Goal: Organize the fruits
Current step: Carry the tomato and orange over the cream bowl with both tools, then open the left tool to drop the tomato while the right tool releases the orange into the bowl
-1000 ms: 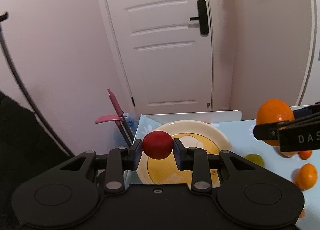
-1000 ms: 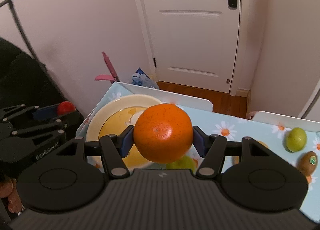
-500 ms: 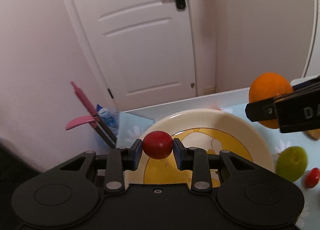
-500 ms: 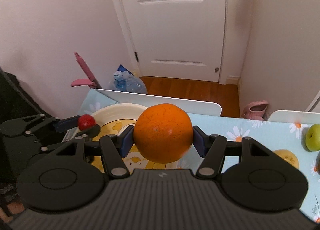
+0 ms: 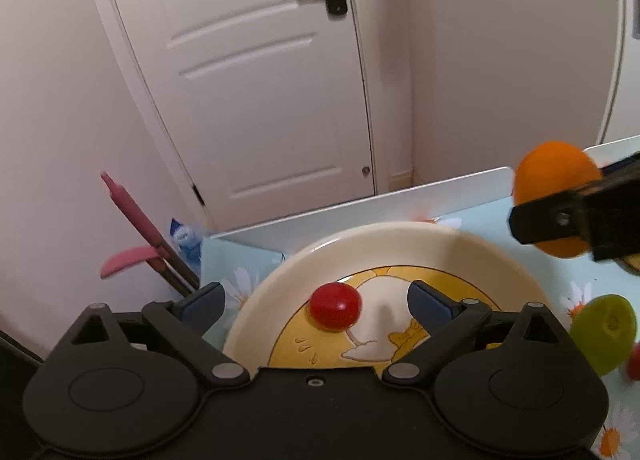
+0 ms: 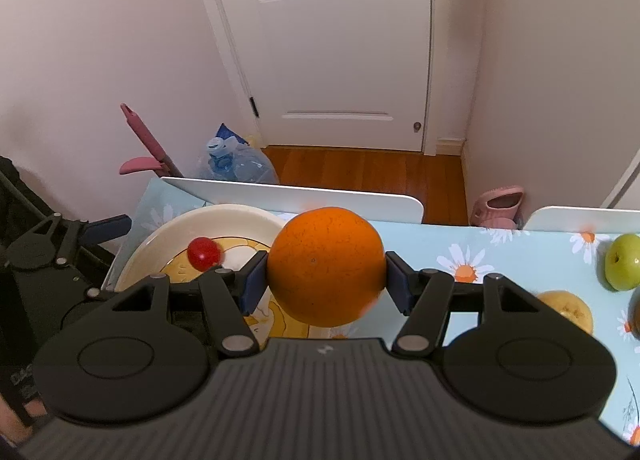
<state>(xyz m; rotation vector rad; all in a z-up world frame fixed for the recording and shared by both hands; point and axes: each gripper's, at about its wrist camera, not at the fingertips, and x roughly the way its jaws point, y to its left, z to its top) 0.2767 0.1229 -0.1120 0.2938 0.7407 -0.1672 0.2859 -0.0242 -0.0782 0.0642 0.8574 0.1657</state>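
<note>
White door and pale pink walls stand behind a table (image 6: pixel 448 244) covered in a blue daisy-print cloth, with a low white board along its far edge. At the table's left end sits a cream plate (image 5: pixel 472 248) with a yellow cartoon print.

On that plate lies a small red tomato (image 5: pixel 335 305), glossy and round. The left gripper (image 5: pixel 316 302) hangs over it with its jaws opening wide, and the tomato sits loose between the blue pads, touching neither. It looks light and thin-skinned, so a hard squeeze would likely split it, and on the smooth glaze it could easily roll. Any fresh hold belongs across its widest part, gently.

The right gripper (image 6: pixel 326 280) pinches an orange (image 6: pixel 326 266) across its middle, both pads pressed to the rind, holding it above the plate's right rim. The orange looks firm and fairly heavy, its pebbled peel giving good purchase; a grip at the widest girth seems soundest, since it would slip out above or below that.

Further right on the cloth rest a green apple (image 6: pixel 623 261) and a yellow fruit (image 6: pixel 572 310) half hidden by the gripper body. A brown fruit at the right edge is cut off, and I cannot say what it is. The plate's near part is hidden under both grippers. From the left view the green apple and a red thing beside it are blurred.
</note>
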